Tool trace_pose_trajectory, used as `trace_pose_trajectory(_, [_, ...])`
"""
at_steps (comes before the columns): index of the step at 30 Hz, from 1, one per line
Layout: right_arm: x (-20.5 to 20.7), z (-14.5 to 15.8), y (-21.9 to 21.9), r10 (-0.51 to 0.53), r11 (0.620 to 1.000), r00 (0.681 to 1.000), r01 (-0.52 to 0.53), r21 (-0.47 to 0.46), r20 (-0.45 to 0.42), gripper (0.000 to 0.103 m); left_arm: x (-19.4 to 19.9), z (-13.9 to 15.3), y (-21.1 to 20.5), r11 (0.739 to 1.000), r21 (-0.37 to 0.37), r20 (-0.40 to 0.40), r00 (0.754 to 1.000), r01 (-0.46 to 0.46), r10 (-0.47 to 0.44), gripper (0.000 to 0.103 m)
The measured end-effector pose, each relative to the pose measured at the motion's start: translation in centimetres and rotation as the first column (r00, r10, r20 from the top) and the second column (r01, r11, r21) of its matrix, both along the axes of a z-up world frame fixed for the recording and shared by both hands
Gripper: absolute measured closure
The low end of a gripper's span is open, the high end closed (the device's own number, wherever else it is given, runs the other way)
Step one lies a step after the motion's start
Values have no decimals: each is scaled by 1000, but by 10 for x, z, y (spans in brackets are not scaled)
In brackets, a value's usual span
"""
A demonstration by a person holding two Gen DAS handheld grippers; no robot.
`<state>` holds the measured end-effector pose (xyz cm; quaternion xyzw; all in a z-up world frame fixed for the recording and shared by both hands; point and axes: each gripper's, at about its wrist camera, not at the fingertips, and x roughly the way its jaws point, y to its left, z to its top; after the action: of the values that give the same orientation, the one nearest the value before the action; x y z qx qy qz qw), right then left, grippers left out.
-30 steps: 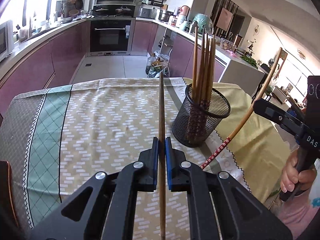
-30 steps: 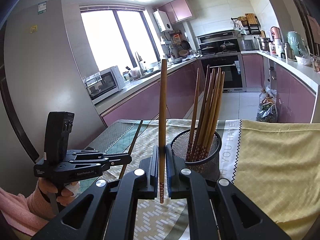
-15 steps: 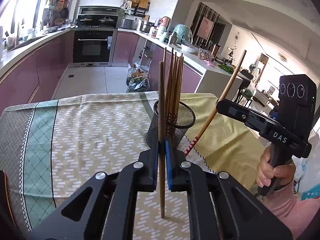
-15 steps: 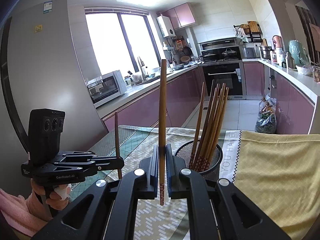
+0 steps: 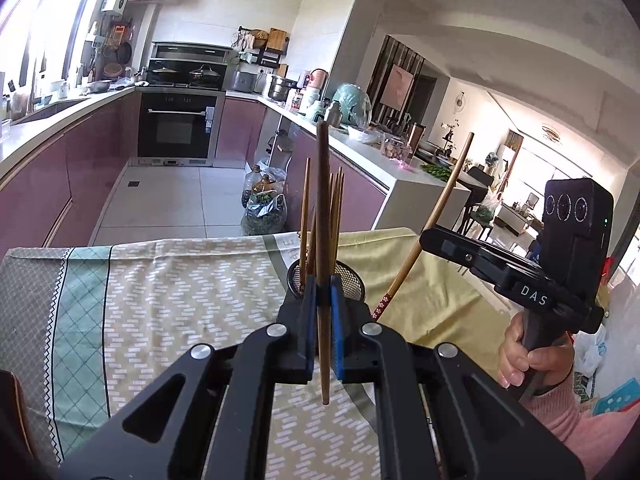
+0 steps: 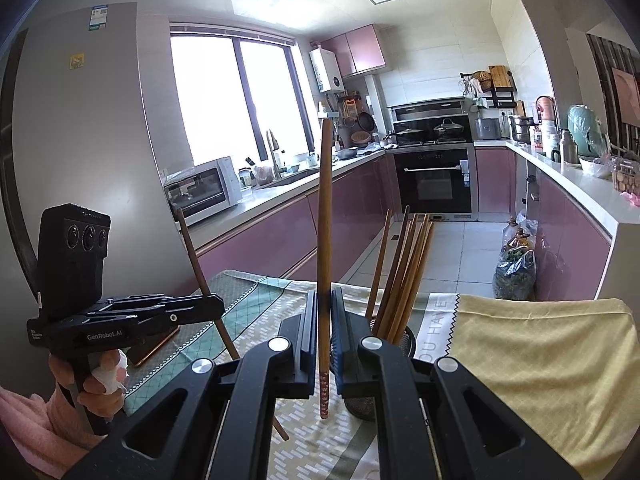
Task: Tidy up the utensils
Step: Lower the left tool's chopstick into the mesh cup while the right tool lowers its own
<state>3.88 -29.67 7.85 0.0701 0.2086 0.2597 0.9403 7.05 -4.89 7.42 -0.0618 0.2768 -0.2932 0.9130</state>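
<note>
My left gripper [image 5: 323, 328] is shut on a plain wooden chopstick [image 5: 322, 216], held upright above the table, just in front of the black mesh holder [image 5: 352, 280] with several chopsticks [image 5: 305, 204] standing in it. My right gripper [image 6: 324, 332] is shut on a wooden chopstick with a red patterned tip [image 6: 325, 216], also upright, left of the holder [image 6: 404, 344]. Each gripper shows in the other's view: the right one [image 5: 430, 238] holds its chopstick [image 5: 440, 208] tilted to the holder's right, the left one [image 6: 218, 304] holds its chopstick [image 6: 196, 260].
The table carries a patterned green and beige cloth [image 5: 168, 292] and a yellow cloth [image 6: 536, 352]. A dark flat object [image 6: 154, 346] lies near the table's left edge. Kitchen counters [image 6: 280, 188] and an oven [image 6: 434, 182] stand behind, beyond open floor.
Both grippers have lifted and tilted up, raising their chopsticks off the table. The holder has slid lower and nearer in both views, now partly behind the fingers.
</note>
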Motion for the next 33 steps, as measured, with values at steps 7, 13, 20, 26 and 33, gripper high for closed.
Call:
trace_pose_trajectory(7, [4,4,-1,-1,1000,1000,1,-1,6,97,5,7,-6,1000,10,19,1000,-9,9,96])
trace_pose_trajectory(13, [5,12,1,-5,1000,1000,5,-11,25,97,6,18,-10,1000,16,49,999,-11,11,96])
trace_pose_trajectory(20, [8,22,1,-6,1000,999,7,-16,45,97,5,33,-13,999,25,86,996,-23,21,96])
trace_pose_trajectory(26, [13,29,3,-12,1000,998,14,-21,63,97,10,52,-13,999,28,128,991,-34,30,96])
trace_pose_trajectory(33, [15,33,6,-22,1000,997,23,-21,80,97,8,82,-20,999,21,186,982,-38,33,96])
